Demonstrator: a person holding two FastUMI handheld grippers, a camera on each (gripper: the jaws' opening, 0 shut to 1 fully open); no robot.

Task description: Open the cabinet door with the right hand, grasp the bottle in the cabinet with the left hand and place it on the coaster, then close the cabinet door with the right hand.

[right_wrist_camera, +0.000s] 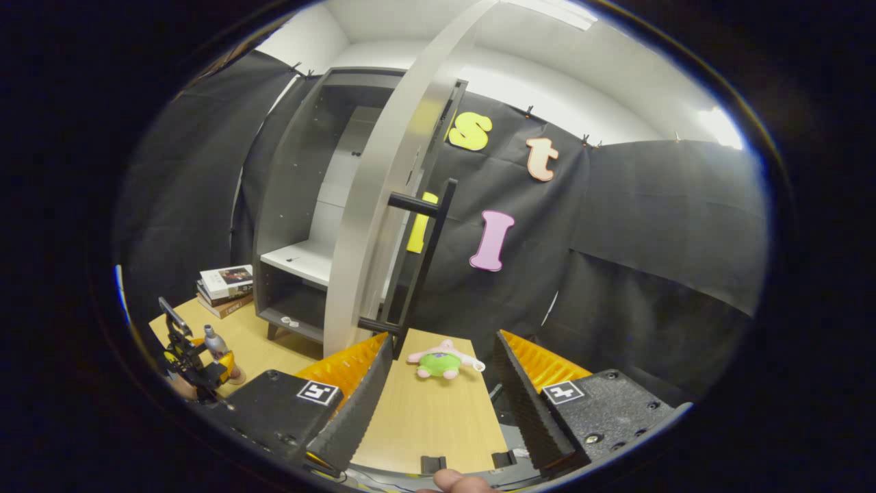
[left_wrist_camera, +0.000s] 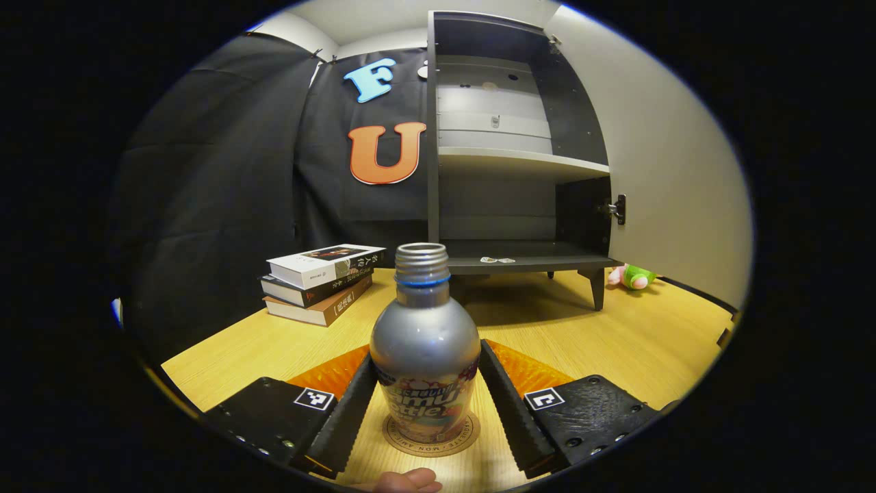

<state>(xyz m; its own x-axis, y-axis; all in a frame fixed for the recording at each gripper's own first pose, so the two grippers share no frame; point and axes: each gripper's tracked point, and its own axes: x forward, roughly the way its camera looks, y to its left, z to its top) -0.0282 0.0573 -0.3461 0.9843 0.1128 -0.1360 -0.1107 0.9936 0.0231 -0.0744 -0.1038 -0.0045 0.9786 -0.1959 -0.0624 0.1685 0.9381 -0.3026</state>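
Low in the frame's centre, the bottle (left_wrist_camera: 425,356) stands on the coaster (left_wrist_camera: 431,438); the left gripper (left_wrist_camera: 426,397) flanks it, contact unclear. The right gripper (right_wrist_camera: 441,390) gapes empty near the open cabinet door (right_wrist_camera: 383,226).

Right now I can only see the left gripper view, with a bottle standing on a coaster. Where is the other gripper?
Observer: The right gripper is open and holds nothing. It points at the edge of the open cabinet door.
Operator: Does that door have anything to grab?
Observer: Yes, a long dark bar handle on its outer face. Its lower end is just above the right gripper's own left finger.
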